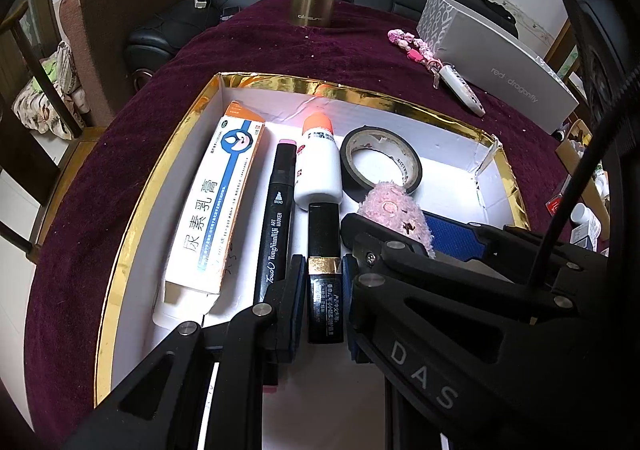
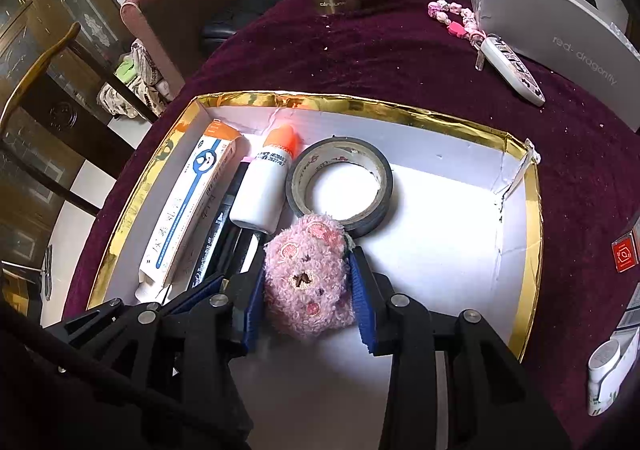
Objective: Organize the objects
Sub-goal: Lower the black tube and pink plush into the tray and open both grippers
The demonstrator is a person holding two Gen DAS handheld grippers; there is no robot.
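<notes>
Left wrist view: my left gripper (image 1: pixel 324 290) is clenched on the black lipstick (image 1: pixel 325 250), low in the centre of the frame, inside the tray (image 1: pixel 132 210) beside the marker (image 1: pixel 276 218). I judge I'm placing it; next I need to let go and lift clear

Right wrist view: my right gripper (image 2: pixel 306 290) grasps the pink plush (image 2: pixel 308 274), centre frame, over the tray floor just below the tape (image 2: pixel 340 178). Next, set it down without nudging the bottle (image 2: pixel 264 186)

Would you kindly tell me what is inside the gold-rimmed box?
The box holds a cream carton, marker, white bottle, tape roll, black tube in the left gripper and pink plush in the right gripper. Grippers cover the near floor.
</notes>
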